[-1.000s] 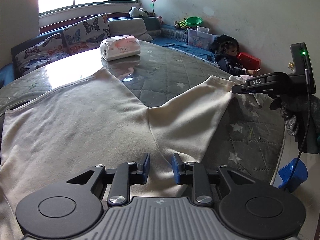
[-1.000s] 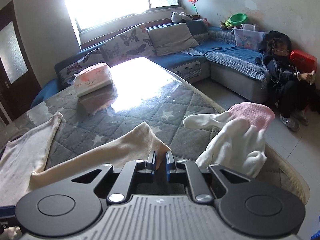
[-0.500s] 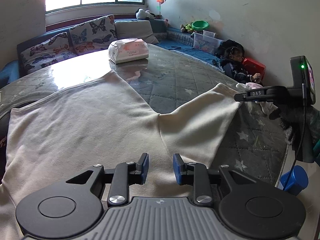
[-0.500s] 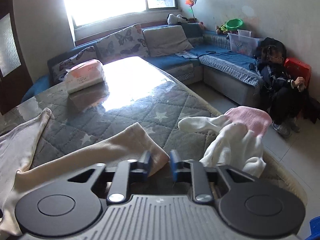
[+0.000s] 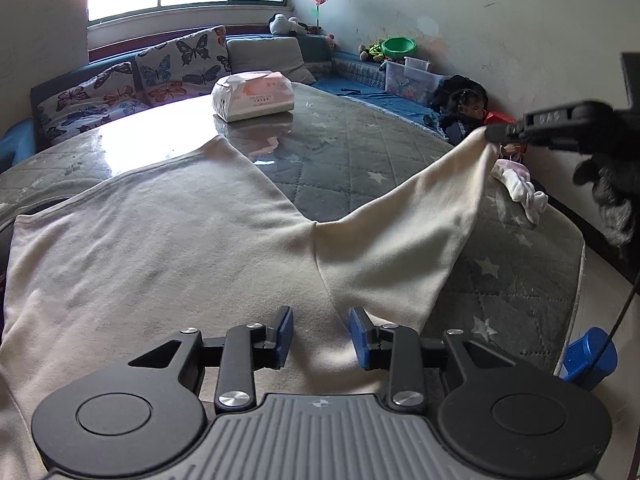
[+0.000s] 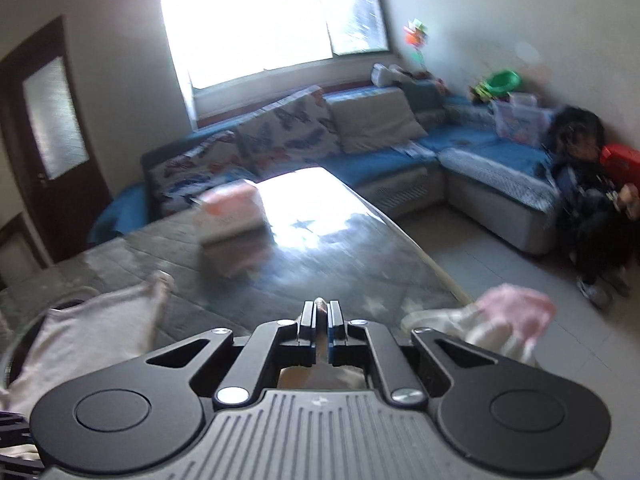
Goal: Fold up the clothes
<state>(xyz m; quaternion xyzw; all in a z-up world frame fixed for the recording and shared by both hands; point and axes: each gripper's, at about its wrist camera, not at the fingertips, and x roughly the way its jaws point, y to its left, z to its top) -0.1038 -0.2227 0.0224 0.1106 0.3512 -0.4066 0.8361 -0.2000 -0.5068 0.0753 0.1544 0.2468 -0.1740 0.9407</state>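
A cream long-sleeved shirt [image 5: 168, 248] lies spread on the grey quilted table [image 5: 360, 152]. My left gripper [image 5: 320, 332] is open and empty, just above the shirt's body near the armpit. My right gripper [image 6: 321, 314] is shut on the cuff of the shirt's sleeve [image 5: 420, 216] and holds it lifted off the table; it also shows in the left wrist view [image 5: 494, 133] at the right. In the blurred right wrist view a bit of cream cloth [image 6: 320, 302] shows between the jaws, and the shirt's far part [image 6: 100, 320] lies at the left.
A white and pink tissue pack [image 5: 253, 95] sits at the table's far side. A pink and white garment [image 5: 520, 188] lies at the table's right edge. A blue sofa [image 6: 400, 160] runs along the back. A child [image 5: 466, 110] sits by the wall. A blue container [image 5: 588, 358] stands on the floor.
My right gripper opened, then shut on the sleeve cuff and lifted it up off the table. My left gripper stayed open over the shirt.
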